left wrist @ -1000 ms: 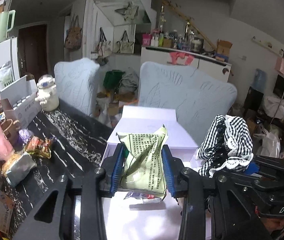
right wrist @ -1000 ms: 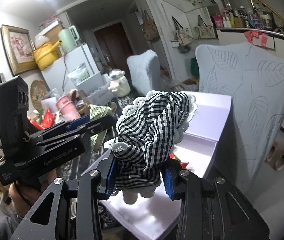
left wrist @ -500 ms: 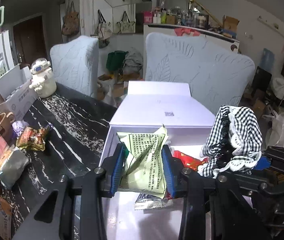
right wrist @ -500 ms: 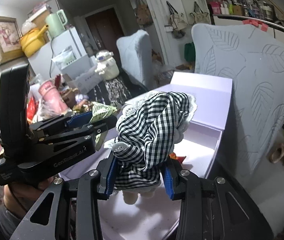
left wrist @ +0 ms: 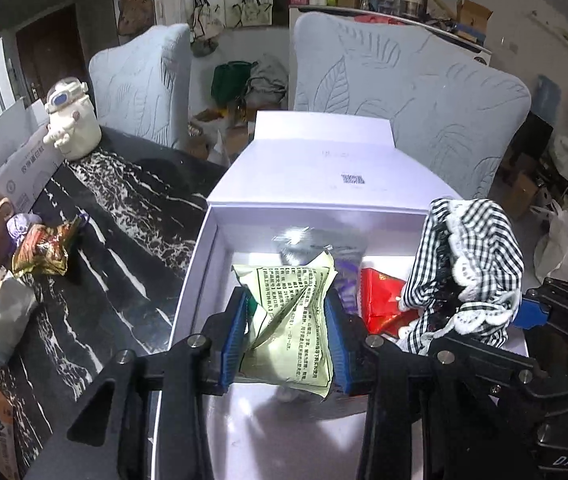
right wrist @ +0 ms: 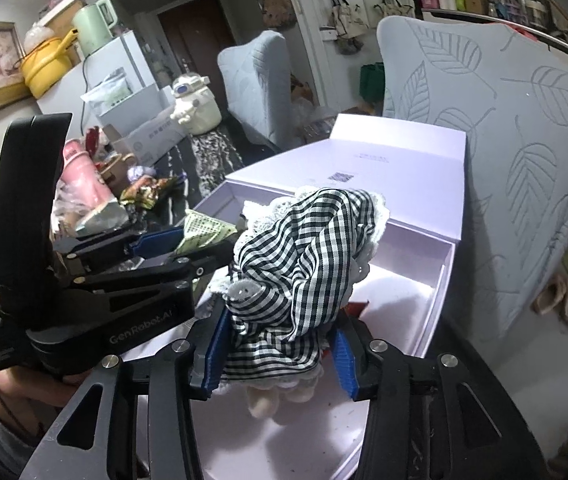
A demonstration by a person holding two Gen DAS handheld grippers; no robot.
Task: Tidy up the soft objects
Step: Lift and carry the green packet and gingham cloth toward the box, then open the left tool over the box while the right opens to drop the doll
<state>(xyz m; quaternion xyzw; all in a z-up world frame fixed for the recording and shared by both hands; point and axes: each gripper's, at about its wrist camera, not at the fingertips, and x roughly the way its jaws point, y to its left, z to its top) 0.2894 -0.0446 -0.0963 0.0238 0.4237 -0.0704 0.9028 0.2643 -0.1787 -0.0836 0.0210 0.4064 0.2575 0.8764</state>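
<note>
Left wrist view
- My left gripper [left wrist: 287, 334]: blue pads clamped on a crumpled pale green packet [left wrist: 290, 320], held over the near part of the white box [left wrist: 199, 264].
- Box contents: red packet [left wrist: 380, 300] right of my packet; a silvery-purple packet [left wrist: 316, 246] behind it, blurred.
- Right of box: checked cloth doll [left wrist: 464, 272] in my right gripper.
- Black marble table [left wrist: 115, 248], left: gold snack packet [left wrist: 45, 250], grey pouch [left wrist: 1, 322], white astronaut jar [left wrist: 71, 122] far left.

Right wrist view
- My right gripper [right wrist: 279, 350]: jaws have just been opening; the checked doll [right wrist: 304, 264] sits between them, left pad touching the cloth, right pad apart from it, so the grip is released.
- Doll position: over the open box [right wrist: 440, 280], near its right side.
- Left gripper body [right wrist: 95, 280]: just left of the doll, green packet tip [right wrist: 201, 232] showing.
</note>
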